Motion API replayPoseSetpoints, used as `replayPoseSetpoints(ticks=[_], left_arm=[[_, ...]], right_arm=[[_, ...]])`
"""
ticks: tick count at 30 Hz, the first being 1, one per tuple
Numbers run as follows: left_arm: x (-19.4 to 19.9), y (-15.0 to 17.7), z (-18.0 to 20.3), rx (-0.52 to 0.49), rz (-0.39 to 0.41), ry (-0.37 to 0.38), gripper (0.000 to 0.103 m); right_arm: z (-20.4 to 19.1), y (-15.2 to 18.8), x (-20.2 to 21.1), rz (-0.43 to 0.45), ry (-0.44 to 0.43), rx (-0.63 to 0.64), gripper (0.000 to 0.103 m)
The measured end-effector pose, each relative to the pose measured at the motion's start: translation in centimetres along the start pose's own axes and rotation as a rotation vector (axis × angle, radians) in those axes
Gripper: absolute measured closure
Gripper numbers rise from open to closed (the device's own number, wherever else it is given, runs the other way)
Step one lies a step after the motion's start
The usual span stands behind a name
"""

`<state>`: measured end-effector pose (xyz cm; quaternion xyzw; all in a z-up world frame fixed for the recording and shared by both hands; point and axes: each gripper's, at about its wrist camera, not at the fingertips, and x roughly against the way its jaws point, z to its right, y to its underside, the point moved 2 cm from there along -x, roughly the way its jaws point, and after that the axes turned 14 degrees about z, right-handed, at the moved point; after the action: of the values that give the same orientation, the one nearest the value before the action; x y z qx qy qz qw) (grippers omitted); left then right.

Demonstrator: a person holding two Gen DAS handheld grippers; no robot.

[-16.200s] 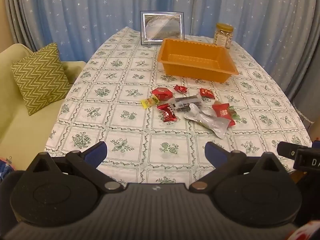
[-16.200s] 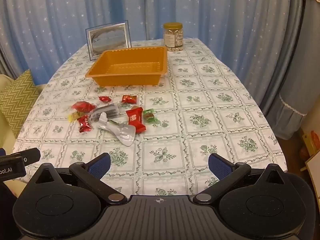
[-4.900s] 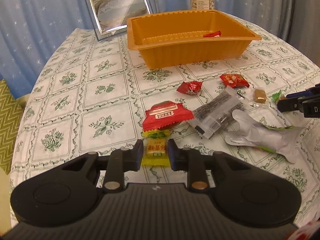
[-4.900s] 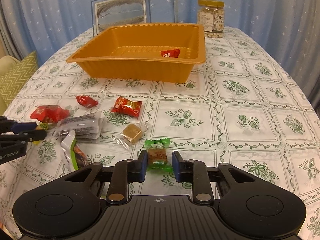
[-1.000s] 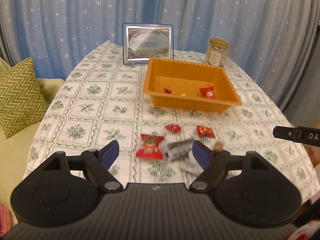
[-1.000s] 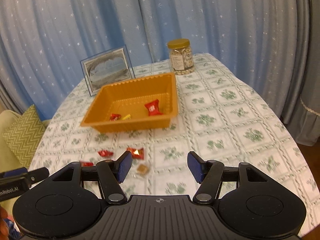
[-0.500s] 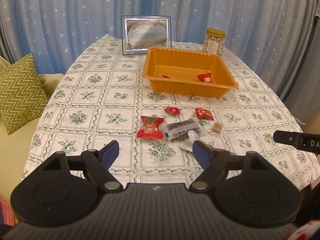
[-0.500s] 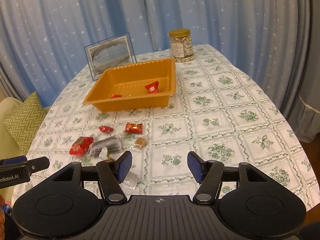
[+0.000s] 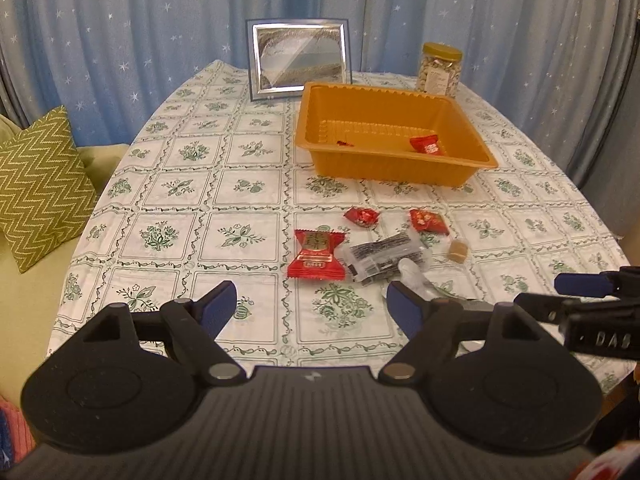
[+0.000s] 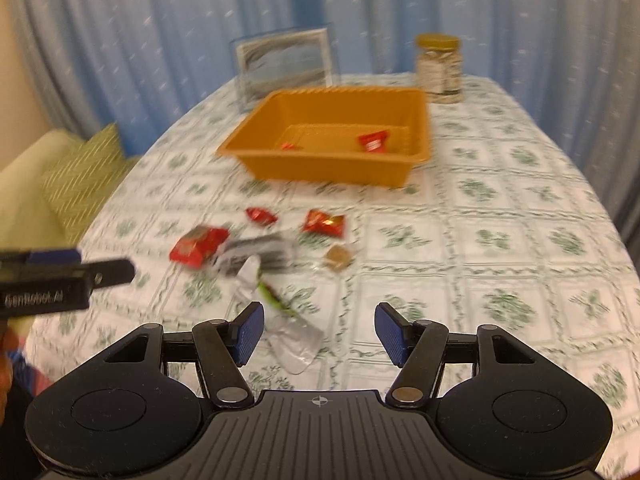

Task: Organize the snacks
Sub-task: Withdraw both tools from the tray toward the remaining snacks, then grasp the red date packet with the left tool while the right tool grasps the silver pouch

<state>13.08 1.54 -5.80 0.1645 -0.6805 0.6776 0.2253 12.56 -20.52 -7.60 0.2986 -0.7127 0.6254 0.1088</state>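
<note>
— Where are the snacks (image 9: 362,254)?
— Loose on the surface (image 9: 224,184), ahead of the left gripper (image 9: 310,306) and right gripper (image 10: 319,330), both spread and empty
— And the orange tray (image 9: 394,170)?
— Two red packets (image 9: 426,146) inside

Bare tablecloth (image 9: 168,240) left and right of snack pile (image 9: 372,244): free passage. Strip between pile and orange tray (image 9: 396,168) clear. Photo frame (image 9: 299,63), jar (image 9: 439,68) block behind tray.
</note>
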Motion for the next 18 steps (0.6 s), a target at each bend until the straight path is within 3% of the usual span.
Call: replayPoseSetpoints(ticks=[14,16,18], left_arm=[[-4.8,0.7,-2.0,0.008,-0.046,-0.006,0.023],[-5.4,0.8,-2.1,0.004,-0.048,-0.002,0.023],[-6.0,0.8,-2.2,-0.002,-0.050,0.004,0.023]], right_arm=[[-2.9,1.7,-8.0,-0.098,-0.150,0.229,0.042],[-3.3,2.0,-8.9,-0.111,-0.153,0.261,0.054],[-3.4,2.2,-9.7,-0.130,-0.155,0.278,0.060]])
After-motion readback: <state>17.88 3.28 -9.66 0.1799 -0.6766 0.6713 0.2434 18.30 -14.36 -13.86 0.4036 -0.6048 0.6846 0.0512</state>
